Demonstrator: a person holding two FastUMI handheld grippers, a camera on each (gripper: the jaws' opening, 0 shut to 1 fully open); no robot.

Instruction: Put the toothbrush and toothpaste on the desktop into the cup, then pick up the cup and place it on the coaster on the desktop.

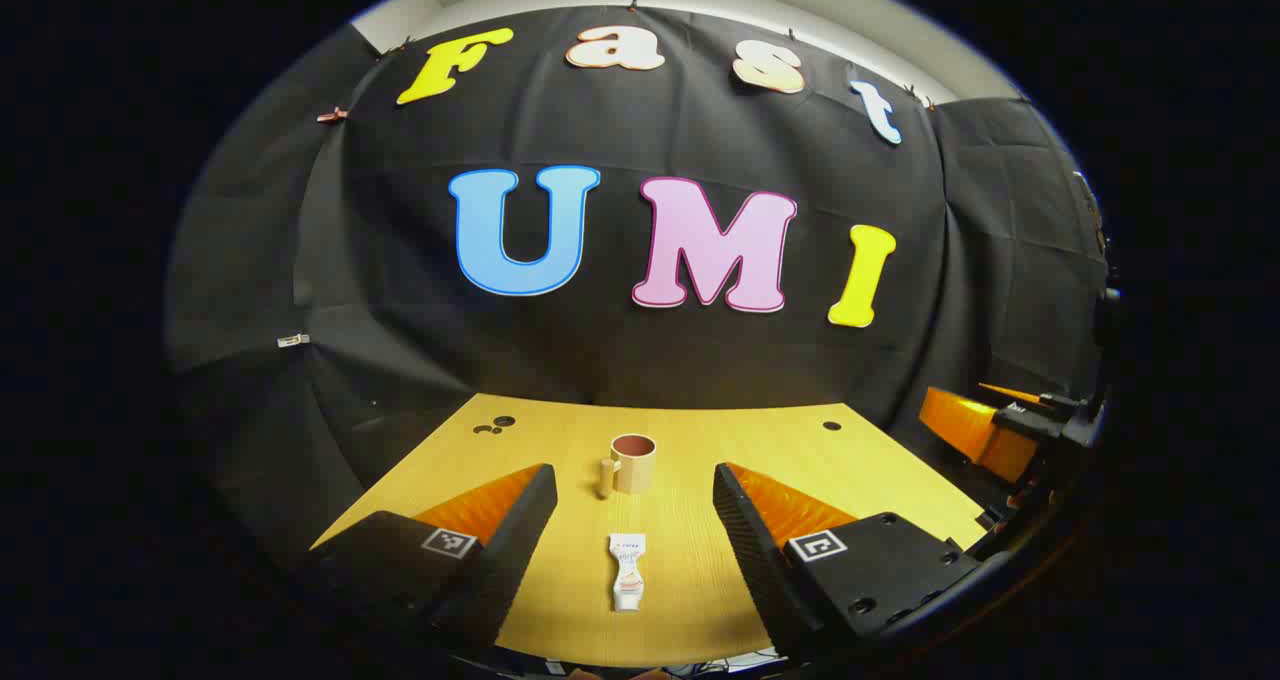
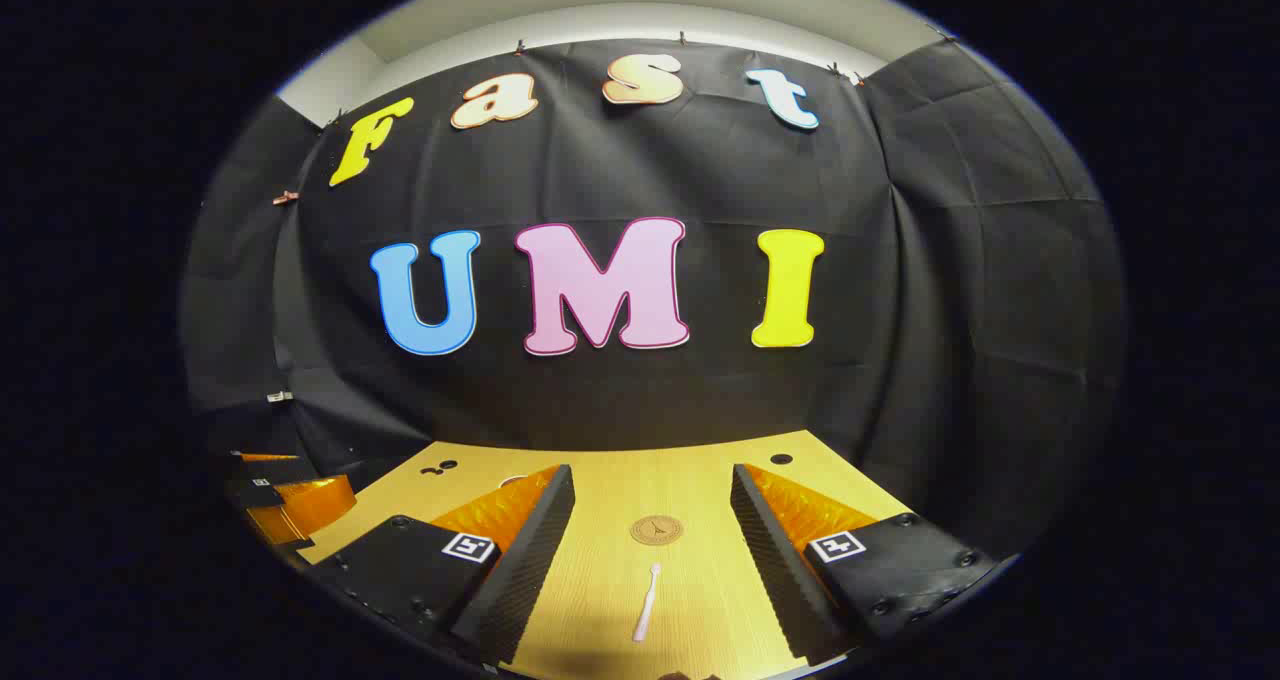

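In the left gripper view, our left gripper (image 1: pixel 634 520) hangs spread wide above the desktop (image 1: pixel 860 470); the toothpaste (image 1: pixel 627 572) lies between its fingers, the cup (image 1: pixel 632 462) beyond. In the right gripper view, our right gripper (image 2: pixel 652 530) is equally released, framing the toothbrush (image 2: pixel 646 602) and coaster (image 2: pixel 656 530).

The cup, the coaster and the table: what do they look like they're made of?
Cup: probably matte plastic or ceramic; pale beige outside, reddish-brown inside, no shine. Coaster: looks like wood or cork; flat tan disc with a faint dark mark in the middle. Table: wood or wood-look laminate; yellow with fine straight grain lines.
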